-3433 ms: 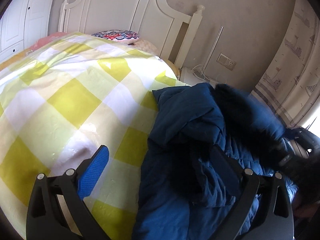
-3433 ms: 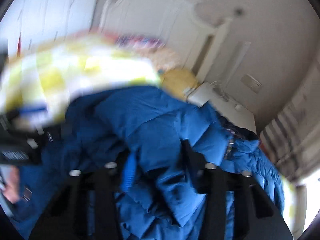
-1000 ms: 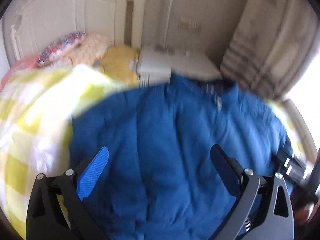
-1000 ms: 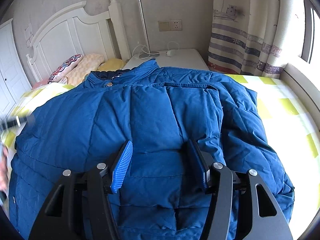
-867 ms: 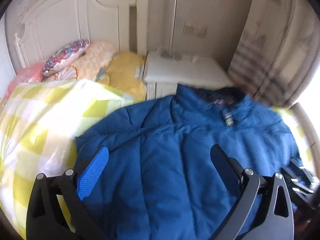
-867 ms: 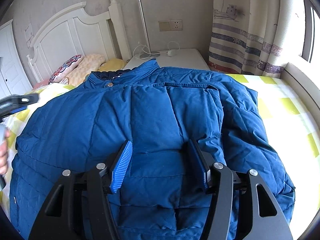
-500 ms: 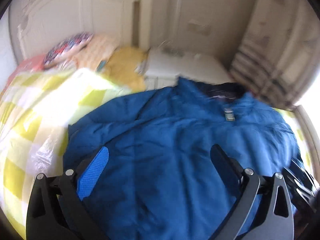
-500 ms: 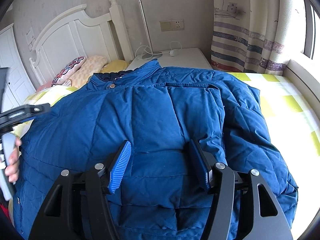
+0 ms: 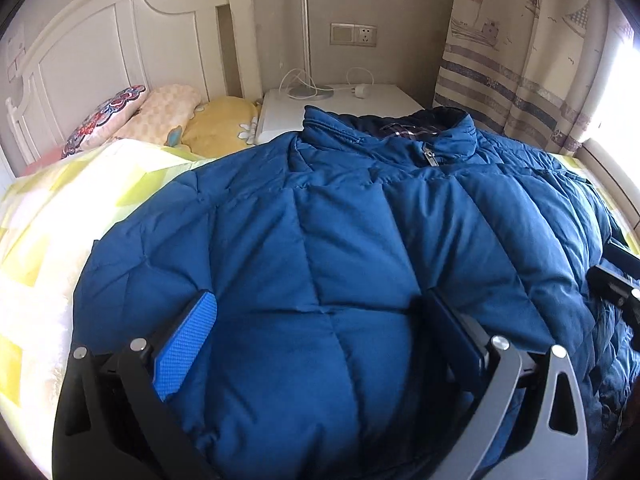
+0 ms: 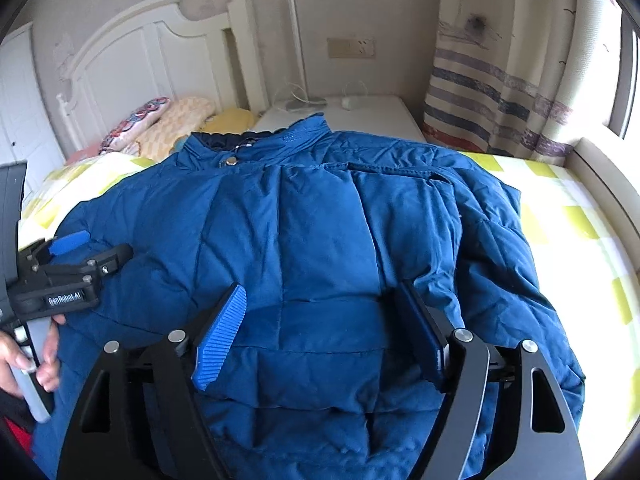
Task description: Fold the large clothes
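Bright window glare, fisheye-warped edges

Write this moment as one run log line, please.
jacket: spread flat on bed, collar toward headboard | left gripper: open | right gripper: jaws just opening, jacket released

White "GenRobot.AI" label on side of left gripper (image 10: 94, 250) body.

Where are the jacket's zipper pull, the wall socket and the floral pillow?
zipper pull (image 9: 430, 159), left wrist view, on the metal tab below the collar.
wall socket (image 9: 353, 35), left wrist view, on the middle of its plate.
floral pillow (image 9: 105, 120), left wrist view, on its patterned top face.
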{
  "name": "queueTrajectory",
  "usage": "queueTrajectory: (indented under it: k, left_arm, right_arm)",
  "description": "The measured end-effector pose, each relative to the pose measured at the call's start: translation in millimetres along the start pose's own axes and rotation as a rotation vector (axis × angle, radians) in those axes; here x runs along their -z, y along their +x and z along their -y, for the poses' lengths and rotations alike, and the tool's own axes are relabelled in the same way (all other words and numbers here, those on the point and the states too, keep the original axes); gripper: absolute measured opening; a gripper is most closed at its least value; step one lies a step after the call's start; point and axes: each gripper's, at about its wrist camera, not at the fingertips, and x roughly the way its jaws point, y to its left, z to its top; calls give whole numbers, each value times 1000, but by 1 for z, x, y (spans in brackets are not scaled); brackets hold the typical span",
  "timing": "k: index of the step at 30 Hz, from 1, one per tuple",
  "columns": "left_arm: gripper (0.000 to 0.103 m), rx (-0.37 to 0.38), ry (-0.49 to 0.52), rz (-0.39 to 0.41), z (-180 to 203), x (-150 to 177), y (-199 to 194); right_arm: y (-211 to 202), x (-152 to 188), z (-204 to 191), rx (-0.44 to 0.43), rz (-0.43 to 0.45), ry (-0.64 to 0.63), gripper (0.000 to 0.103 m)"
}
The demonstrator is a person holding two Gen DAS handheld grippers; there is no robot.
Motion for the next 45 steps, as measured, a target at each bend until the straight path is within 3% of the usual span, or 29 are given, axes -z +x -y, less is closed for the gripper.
queueTrajectory:
  k: [6, 10, 12, 16, 18, 20, 22, 26, 31, 35, 38, 41, 43, 45]
  left_arm:
    - [101, 8, -6, -2, -1, 2, -3]
    - [101, 13, -11, -3, -2, 2, -2]
    - [101, 16, -16, -1, -2, 2, -2]
    - [101, 21, -21, -2, -3, 2, -2]
    - [101, 23, -23, -2, -3, 2, -2]
    - [101, 25, -25, -2, -4, 3, -2]
    - [101, 27, -27, -3, -4, 3, -2]
    - [101, 29, -29, -4, -3, 2, -2]
    - [101, 17, -20, -7, -2, 2, -2]
    - [101, -2, -12, -33, 1, 2, -7]
    - [100, 23, -87, -63, -1, 3, -32]
    - [101, 141, -119, -3, 6, 27, -83]
    - [101, 130, -74, -27, 18, 48, -91]
    - [101, 84, -15, -108, 31, 76, -80]
  right_arm:
    - [3, -46, -34, 43, 71, -118, 75]
    - [62, -59, -40, 60, -60, -157, 73]
    - [78, -53, -36, 58, -61, -175, 75]
    - [69, -52, -30, 42, -77, -126, 75]
    - [50, -51, -28, 51, -41, -88, 74]
    - [32, -46, -22, 74, 5, -73, 78]
    - [36, -35, -15, 101, -26, -83, 80]
    - [43, -24, -12, 85, -38, -116, 82]
    - [1, -11, -25, 51, 24, -77, 84]
    - [-9, 18, -38, 54, -8, -132, 86]
    - [-22, 33, -35, 27, -9, -132, 86]
    - [-29, 47, -26, 19, -43, -126, 86]
    - [-24, 56, -20, 37, -91, -124, 86]
    - [-20, 62, -13, 26, -117, -101, 86]
